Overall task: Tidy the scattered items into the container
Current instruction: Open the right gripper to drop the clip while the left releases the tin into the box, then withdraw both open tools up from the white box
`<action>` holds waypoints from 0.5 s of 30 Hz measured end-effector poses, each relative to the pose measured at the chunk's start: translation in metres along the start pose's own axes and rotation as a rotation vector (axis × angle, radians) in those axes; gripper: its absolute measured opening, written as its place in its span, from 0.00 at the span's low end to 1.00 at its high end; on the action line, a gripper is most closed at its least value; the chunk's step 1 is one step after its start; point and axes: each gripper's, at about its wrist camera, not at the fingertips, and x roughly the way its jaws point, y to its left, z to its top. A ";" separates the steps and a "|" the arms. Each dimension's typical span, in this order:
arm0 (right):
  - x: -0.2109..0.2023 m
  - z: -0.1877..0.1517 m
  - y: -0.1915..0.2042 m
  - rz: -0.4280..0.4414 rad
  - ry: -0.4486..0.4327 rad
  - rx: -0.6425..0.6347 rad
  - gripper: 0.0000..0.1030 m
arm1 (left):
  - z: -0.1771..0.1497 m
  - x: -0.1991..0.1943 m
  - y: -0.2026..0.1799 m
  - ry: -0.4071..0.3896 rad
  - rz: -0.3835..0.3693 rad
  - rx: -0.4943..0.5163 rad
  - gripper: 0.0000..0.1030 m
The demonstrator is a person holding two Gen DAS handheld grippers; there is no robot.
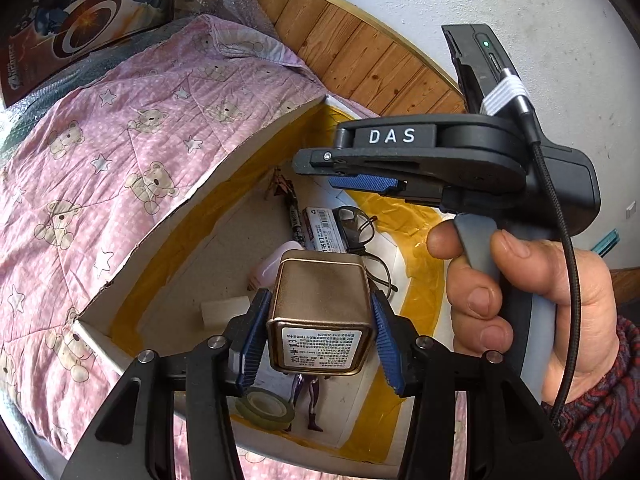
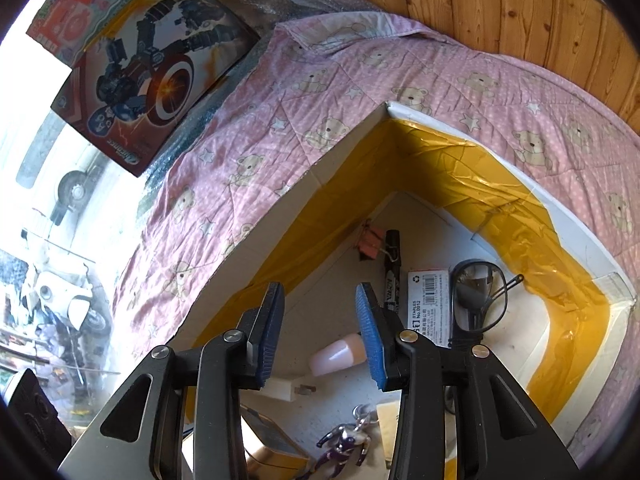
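While your left gripper [image 1: 320, 334] hangs over the box [image 1: 168, 236], its jaws clench the tin [image 1: 320, 312]; your right gripper [image 2: 320, 332], jaws released, hovers right of it.

Your surface: a bed under a pink quilted cover with teddy bears and stars [image 2: 320, 92].
On it at your 4 o'clock sits the white, yellow-taped cardboard box [image 2: 568, 216]; printed toy boxes [image 2: 156, 72] lie at 10 o'clock.

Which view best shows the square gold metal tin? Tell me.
The left wrist view: the square gold metal tin sits centred, gripped by the left gripper, label visible. The right wrist view catches only a corner behind a finger.
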 end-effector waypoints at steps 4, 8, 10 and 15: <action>-0.005 -0.005 -0.006 0.002 -0.002 0.028 0.39 | -0.001 -0.002 0.000 -0.003 0.003 -0.001 0.49; -0.007 -0.010 -0.006 0.006 -0.003 0.037 0.39 | -0.004 -0.003 -0.002 -0.005 -0.003 0.003 0.53; -0.009 -0.012 -0.007 0.010 -0.004 0.041 0.39 | -0.004 -0.003 -0.003 -0.010 -0.001 0.000 0.58; -0.015 -0.018 -0.006 0.015 -0.008 0.044 0.39 | -0.006 -0.002 0.001 -0.014 -0.003 -0.022 0.60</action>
